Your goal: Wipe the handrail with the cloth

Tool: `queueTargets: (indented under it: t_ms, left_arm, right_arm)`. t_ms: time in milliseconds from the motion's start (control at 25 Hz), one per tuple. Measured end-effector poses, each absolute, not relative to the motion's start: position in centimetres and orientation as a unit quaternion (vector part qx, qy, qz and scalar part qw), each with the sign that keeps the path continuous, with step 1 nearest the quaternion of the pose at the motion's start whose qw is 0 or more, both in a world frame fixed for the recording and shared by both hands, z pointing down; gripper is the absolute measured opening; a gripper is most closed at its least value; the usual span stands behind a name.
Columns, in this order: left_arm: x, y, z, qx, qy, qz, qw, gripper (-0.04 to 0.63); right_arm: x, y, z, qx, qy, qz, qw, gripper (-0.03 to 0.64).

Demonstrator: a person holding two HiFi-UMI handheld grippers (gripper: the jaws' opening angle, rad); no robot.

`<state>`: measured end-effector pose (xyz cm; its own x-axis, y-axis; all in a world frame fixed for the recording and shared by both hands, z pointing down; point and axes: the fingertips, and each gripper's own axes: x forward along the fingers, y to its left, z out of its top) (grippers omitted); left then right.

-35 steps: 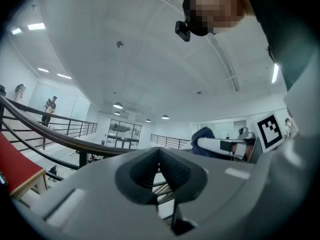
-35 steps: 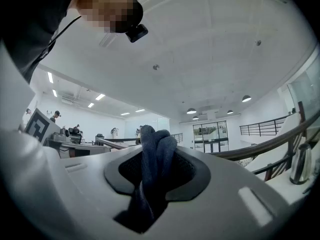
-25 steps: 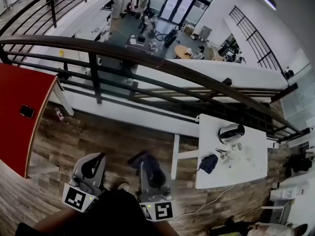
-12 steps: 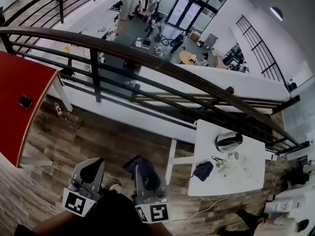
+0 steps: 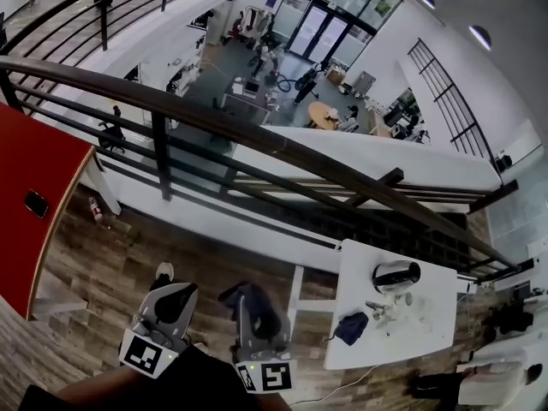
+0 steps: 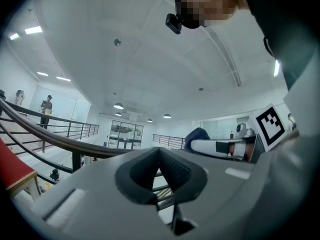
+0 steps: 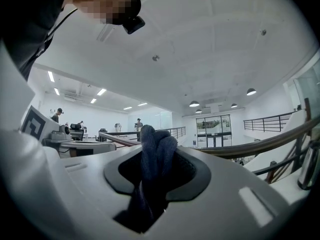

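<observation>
The right claw (image 7: 156,178) is clamped on a dark blue cloth (image 7: 154,145), which bunches up between its jaws. The left claw (image 6: 160,170) is closed on nothing. In the head view the handrail (image 5: 257,140) lies well apart from both, toward 12 o'clock. The cloth looks soft, light and floppy, and may drag loose when rubbed, so a deep bite on its bunched middle seems best. The rail looks rigid and smooth.

White table (image 5: 428,336) at right, red tabletop (image 5: 38,157) left
</observation>
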<state>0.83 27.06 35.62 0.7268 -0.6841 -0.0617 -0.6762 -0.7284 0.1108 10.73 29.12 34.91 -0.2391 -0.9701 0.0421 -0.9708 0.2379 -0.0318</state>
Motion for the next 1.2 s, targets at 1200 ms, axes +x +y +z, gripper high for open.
queueTargets:
  t_ms: [1200]
  left_arm:
    - [-5.6,3.2,33.5,0.919,-0.385,-0.067,0.059,0.0]
  right_arm:
    - [4.0,-3.4,29.8,0.589,-0.808,-0.008,-0.028,0.106]
